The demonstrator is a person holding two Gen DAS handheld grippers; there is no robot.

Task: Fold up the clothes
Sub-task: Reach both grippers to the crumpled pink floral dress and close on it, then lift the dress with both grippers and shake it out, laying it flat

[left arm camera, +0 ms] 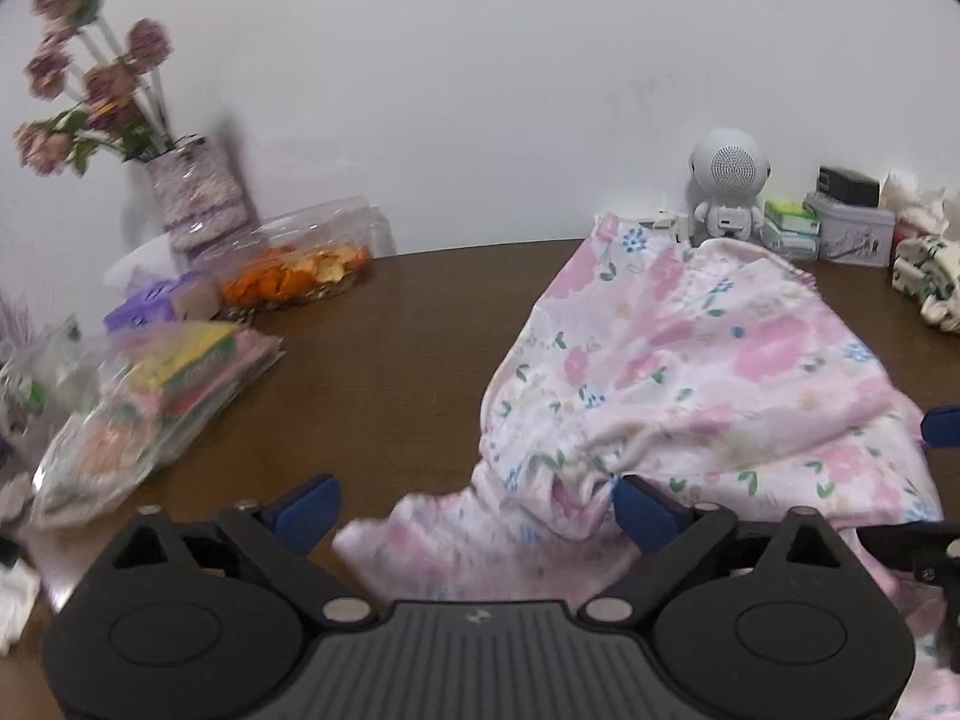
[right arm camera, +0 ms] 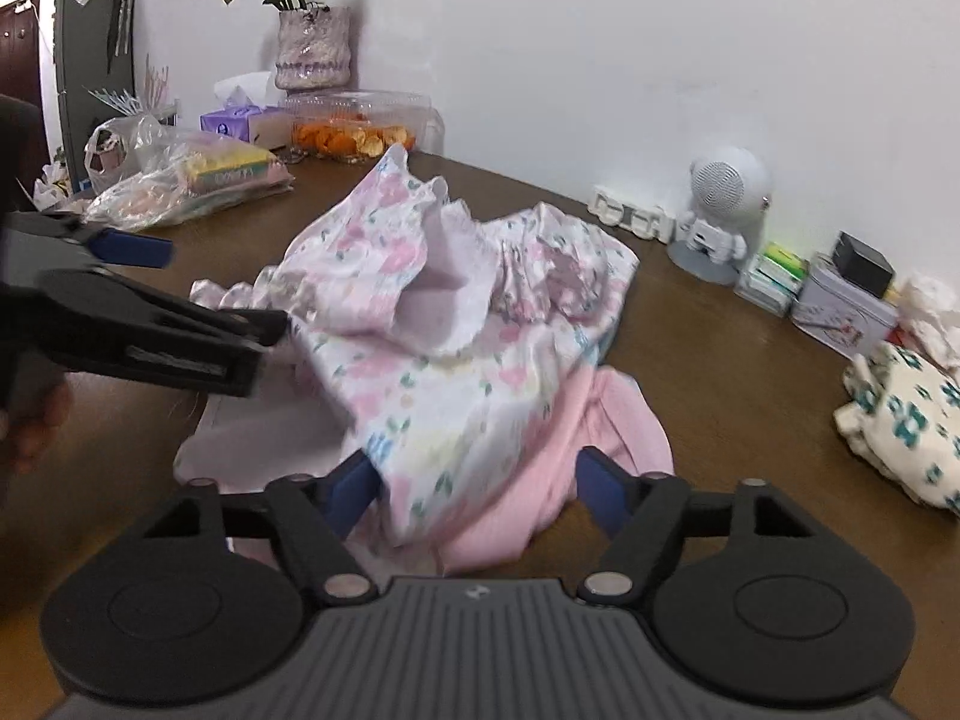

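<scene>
One crumpled pink floral garment (right arm camera: 432, 324), one folded cream garment with green print (right arm camera: 900, 420), one white robot-shaped speaker (right arm camera: 723, 204), one flower vase (right arm camera: 313, 48).

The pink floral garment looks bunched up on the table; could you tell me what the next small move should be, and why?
Probably close the right gripper on the near edge of the pink floral garment, which lies crumpled between its open fingers. The left gripper is also open, one finger at a fold, so neither holds cloth yet. The brown table to the left gives room to spread it flat.
</scene>
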